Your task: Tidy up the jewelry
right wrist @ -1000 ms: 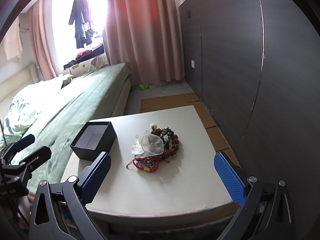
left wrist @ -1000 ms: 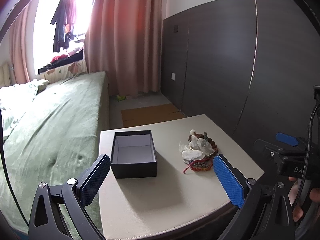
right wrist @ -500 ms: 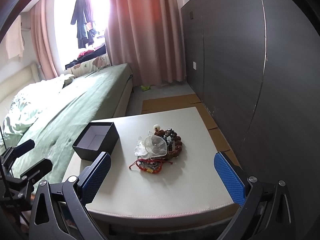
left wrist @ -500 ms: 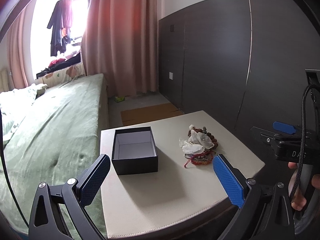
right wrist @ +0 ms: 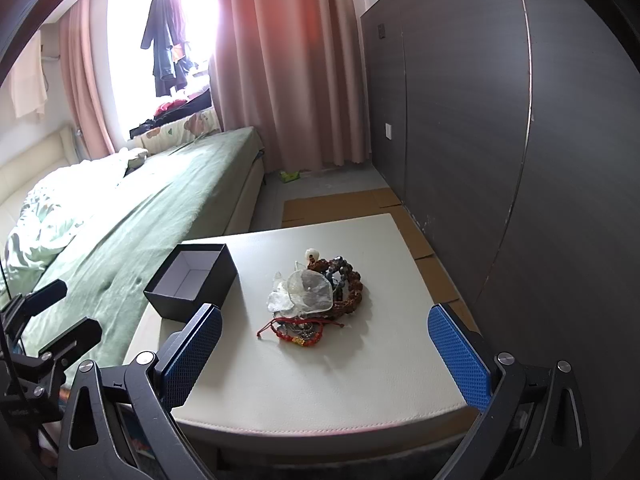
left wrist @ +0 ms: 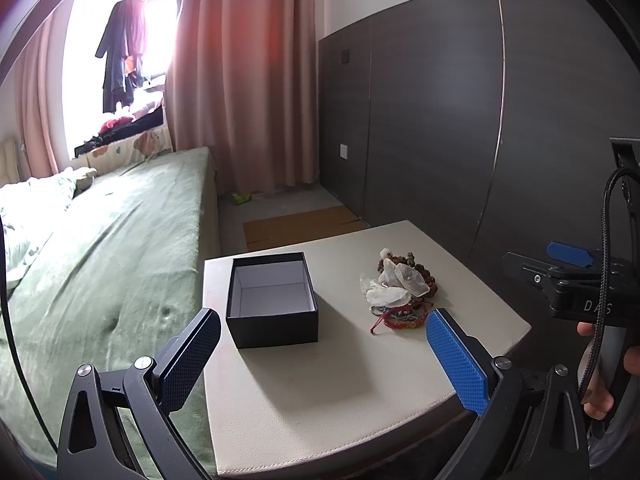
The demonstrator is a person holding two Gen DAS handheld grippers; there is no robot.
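Note:
An open black box [left wrist: 272, 296] with a white inside stands empty on the left part of a beige table [left wrist: 340, 380]. A pile of jewelry [left wrist: 398, 292] lies to its right: brown bead bracelets, clear pouches and a red cord bracelet [right wrist: 298, 330]. The box [right wrist: 192, 284] and pile [right wrist: 316, 292] also show in the right wrist view. My left gripper [left wrist: 322, 360] is open and empty, above the table's near edge. My right gripper [right wrist: 324, 360] is open and empty, in front of the pile.
A bed with a green cover [left wrist: 100, 260] lies left of the table. A dark panelled wall [right wrist: 500, 140] stands on the right. Pink curtains [left wrist: 248, 80] and a bright window are at the back. Cardboard [left wrist: 300, 226] lies on the floor beyond the table.
Both grippers have drifted slightly; the left view has turned a little to the right. Both stay open. The box and the jewelry have not moved.

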